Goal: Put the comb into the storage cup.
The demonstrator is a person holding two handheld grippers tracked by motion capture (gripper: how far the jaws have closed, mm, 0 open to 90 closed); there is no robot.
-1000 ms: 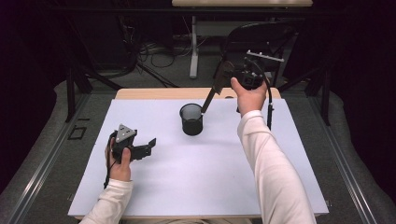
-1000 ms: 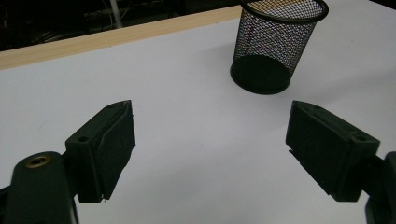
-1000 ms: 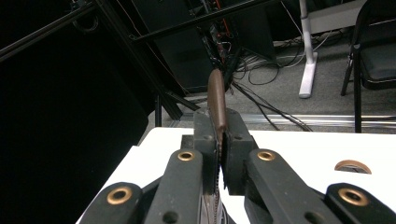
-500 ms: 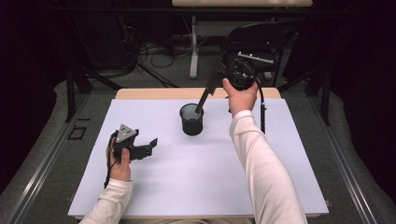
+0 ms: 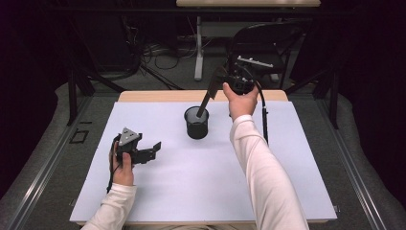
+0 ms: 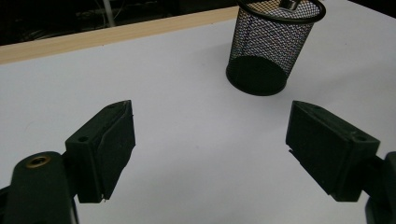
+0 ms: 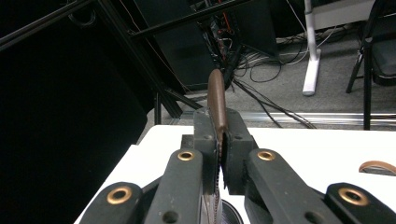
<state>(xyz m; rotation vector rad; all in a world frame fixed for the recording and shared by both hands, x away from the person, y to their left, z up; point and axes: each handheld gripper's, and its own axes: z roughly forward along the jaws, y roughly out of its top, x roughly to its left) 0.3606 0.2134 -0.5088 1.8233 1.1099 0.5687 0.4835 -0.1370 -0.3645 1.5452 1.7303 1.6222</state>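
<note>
A black mesh cup stands upright on the white sheet, and it also shows ahead of the left gripper. My right gripper is above and behind the cup, shut on a long thin utensil. The utensil slants down with its lower end inside the cup's mouth. Its brown handle sticks out beyond the closed right gripper. A metal tip shows in the cup. My left gripper rests low on the sheet, left of the cup, open with nothing between its fingers.
The white sheet covers most of the table, with a wooden strip along the far edge. Behind the table stand a black chair and a white table leg, with cables on the floor.
My right hand has moved left and slightly down, bringing the utensil's lower end from beside the cup's rim into its mouth. The left hand has stayed still.
</note>
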